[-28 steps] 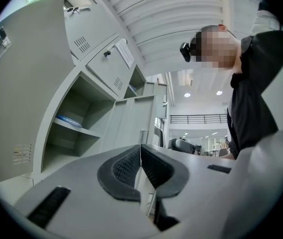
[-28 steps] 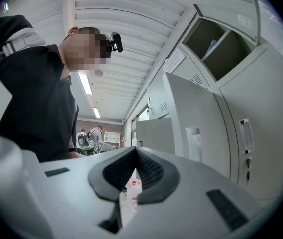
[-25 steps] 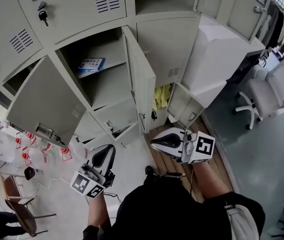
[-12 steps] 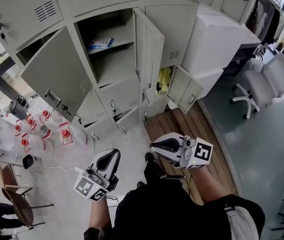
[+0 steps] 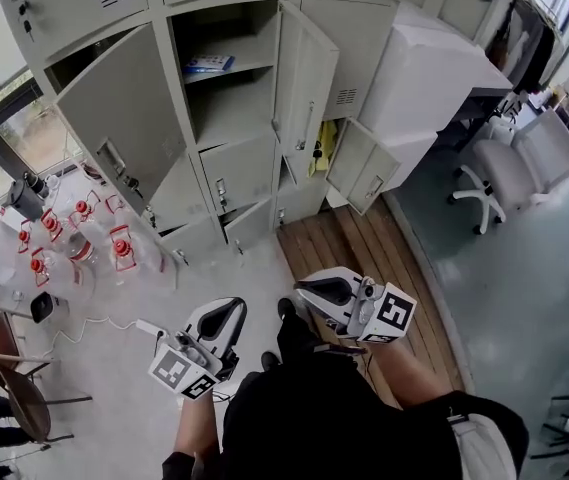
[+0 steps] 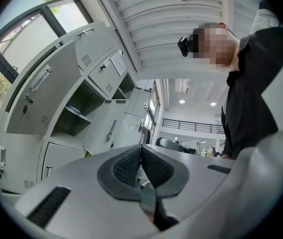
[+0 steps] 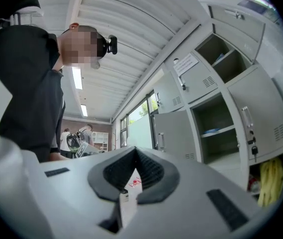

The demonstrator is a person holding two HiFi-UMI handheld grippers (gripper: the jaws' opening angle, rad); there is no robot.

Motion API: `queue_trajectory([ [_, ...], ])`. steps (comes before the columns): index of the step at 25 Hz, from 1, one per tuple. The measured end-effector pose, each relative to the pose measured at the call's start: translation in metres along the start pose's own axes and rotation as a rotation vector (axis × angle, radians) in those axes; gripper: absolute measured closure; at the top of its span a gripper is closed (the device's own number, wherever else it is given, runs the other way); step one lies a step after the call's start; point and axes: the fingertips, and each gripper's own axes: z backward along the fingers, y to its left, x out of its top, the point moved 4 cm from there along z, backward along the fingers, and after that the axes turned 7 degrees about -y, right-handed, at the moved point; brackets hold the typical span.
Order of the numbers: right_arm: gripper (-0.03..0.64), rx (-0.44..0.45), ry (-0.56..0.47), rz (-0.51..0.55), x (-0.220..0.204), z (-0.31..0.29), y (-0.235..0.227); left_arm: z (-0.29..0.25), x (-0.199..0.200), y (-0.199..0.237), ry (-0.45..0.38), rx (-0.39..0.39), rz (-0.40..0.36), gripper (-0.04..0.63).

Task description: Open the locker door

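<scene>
The grey lockers (image 5: pixel 234 118) stand far ahead, several of them with doors open. One tall door (image 5: pixel 309 78) swings out beside an open compartment holding a blue item (image 5: pixel 209 64). A second door (image 5: pixel 124 118) hangs open at the left and a small low one (image 5: pixel 364 173) at the right. My left gripper (image 5: pixel 226 310) and right gripper (image 5: pixel 309 290) are held low near the person's body, well apart from the lockers. Both are shut with nothing between the pads, as the left gripper (image 6: pixel 141 148) and right gripper (image 7: pixel 135 151) show in their own views.
Red-capped bottles (image 5: pixel 74 238) and a cable lie on the floor at the left, by a brown chair (image 5: pixel 14 378). A wooden platform (image 5: pixel 364 258) lies ahead. A white cabinet (image 5: pixel 434 78) and an office chair (image 5: pixel 504 178) stand right. Something yellow (image 5: pixel 320 158) hangs in a lower locker.
Both grippers have drawn back from the lockers and sunk in the head view. The lockers now look smaller and farther away. Both pairs of jaws stay shut.
</scene>
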Motion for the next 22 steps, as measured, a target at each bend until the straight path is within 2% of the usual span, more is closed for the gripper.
queue_trajectory([
  [3, 0.606, 0.022, 0.020, -0.009, -0.005, -0.009, 0.006, 0.003, 0.004, -0.004, -0.008, -0.006, -0.013, 0.577],
  [6, 0.607, 0.006, 0.031, -0.012, -0.008, -0.015, 0.006, 0.010, 0.011, -0.002, -0.028, 0.012, -0.020, 0.577],
  [14, 0.607, 0.017, 0.035, -0.019, -0.008, -0.019, 0.015, 0.024, 0.012, -0.005, -0.015, 0.030, -0.020, 0.577],
  [22, 0.606, 0.015, 0.052, -0.009, -0.007, -0.018, 0.015, 0.016, 0.002, -0.007, 0.007, -0.014, 0.012, 0.577],
])
